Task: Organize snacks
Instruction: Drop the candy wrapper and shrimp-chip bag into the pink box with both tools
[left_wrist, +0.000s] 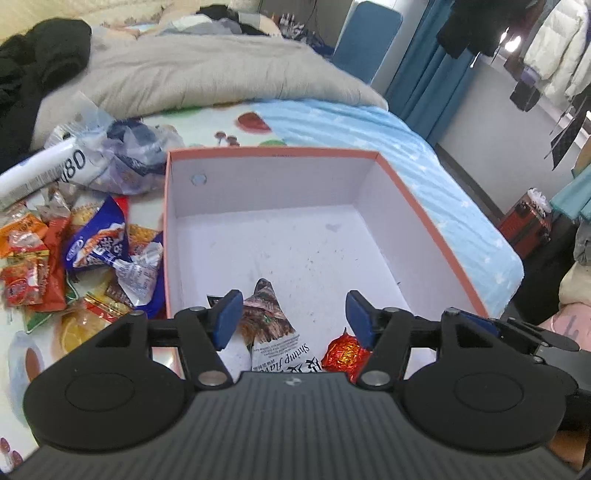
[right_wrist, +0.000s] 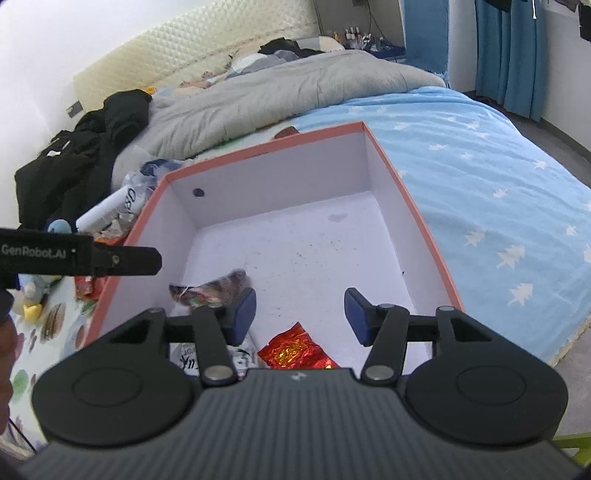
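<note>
The box (left_wrist: 436, 236), white inside with an orange rim, sat on the bed (left_wrist: 369, 125), and both grippers hung over its near end, tilted down into it.

The left gripper (left_wrist: 290, 317) had its blue pads spread, pinching nothing. Below and between them, on the box floor, lay a brown and white packet (left_wrist: 275, 332), its pointed end reaching up beside the left pad. A red foil snack (left_wrist: 341, 352) lay just beside it, under the right pad.

The right gripper (right_wrist: 300, 314) was likewise spread and empty. The red foil snack (right_wrist: 293, 350) lay on the floor below the gap between its pads, nearer the camera. The packet (right_wrist: 210, 290) lay to the left, its far end partly behind the left pad.

To the left of the box, outside it, a heap of snacks (left_wrist: 74, 266) covered the bed: orange, red and blue wrappers, with a crumpled bag (left_wrist: 125, 155) and a white tube (left_wrist: 40, 170) behind.

On the packet the words "Shrimp Flavo" read upside down, the rest cut off by the gripper body. The tube showed "180". The side of the left gripper, seen from the right wrist, bore "GenRobot.AI". Print on the blue wrapper was too small to read.
</note>
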